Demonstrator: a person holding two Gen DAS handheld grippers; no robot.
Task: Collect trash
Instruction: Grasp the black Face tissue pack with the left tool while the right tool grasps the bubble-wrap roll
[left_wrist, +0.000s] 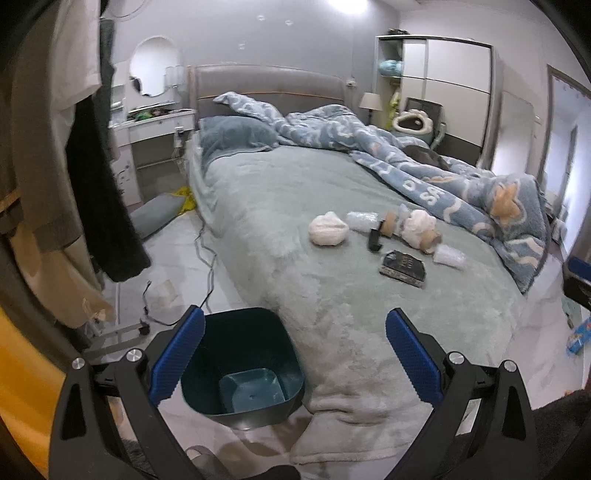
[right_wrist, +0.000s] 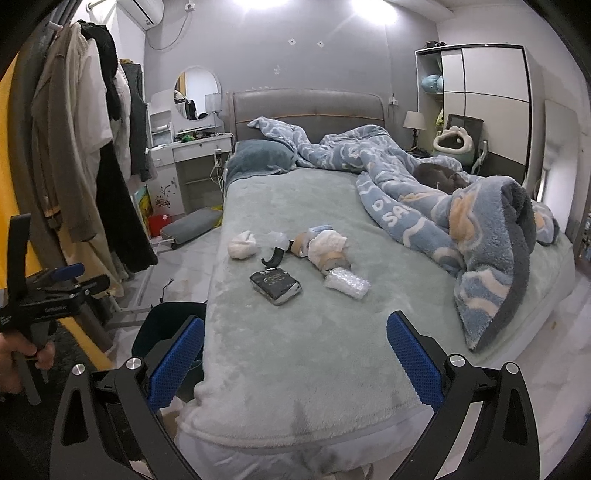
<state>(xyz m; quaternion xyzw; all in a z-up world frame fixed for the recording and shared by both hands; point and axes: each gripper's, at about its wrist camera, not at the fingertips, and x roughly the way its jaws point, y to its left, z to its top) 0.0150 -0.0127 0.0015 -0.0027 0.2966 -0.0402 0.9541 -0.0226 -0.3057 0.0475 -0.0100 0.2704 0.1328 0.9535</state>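
Observation:
Trash lies on the green bed sheet (left_wrist: 295, 192): a crumpled white paper ball (left_wrist: 328, 229), a clear plastic wrap (left_wrist: 363, 220), cardboard rolls with tissue (left_wrist: 417, 227), a black curved piece (left_wrist: 375, 240), a black packet (left_wrist: 402, 267) and a bubble-wrap piece (left_wrist: 448, 255). The same items show in the right wrist view: paper ball (right_wrist: 242, 244), black packet (right_wrist: 275, 287), bubble wrap (right_wrist: 346, 282). A dark teal bin (left_wrist: 240, 365) stands on the floor at the bed's near corner. My left gripper (left_wrist: 295, 354) hangs open above the bin and bed corner. My right gripper (right_wrist: 295, 362) is open over the bed's foot.
A rumpled blue blanket (right_wrist: 461, 221) covers the bed's right side, with a grey cat (right_wrist: 439, 177) lying on it. Clothes hang on a rack (right_wrist: 92, 166) at the left. Cables (left_wrist: 207, 258) and a grey cushion (left_wrist: 155, 218) lie on the floor. A hand (right_wrist: 18, 354) holds the other gripper's handle.

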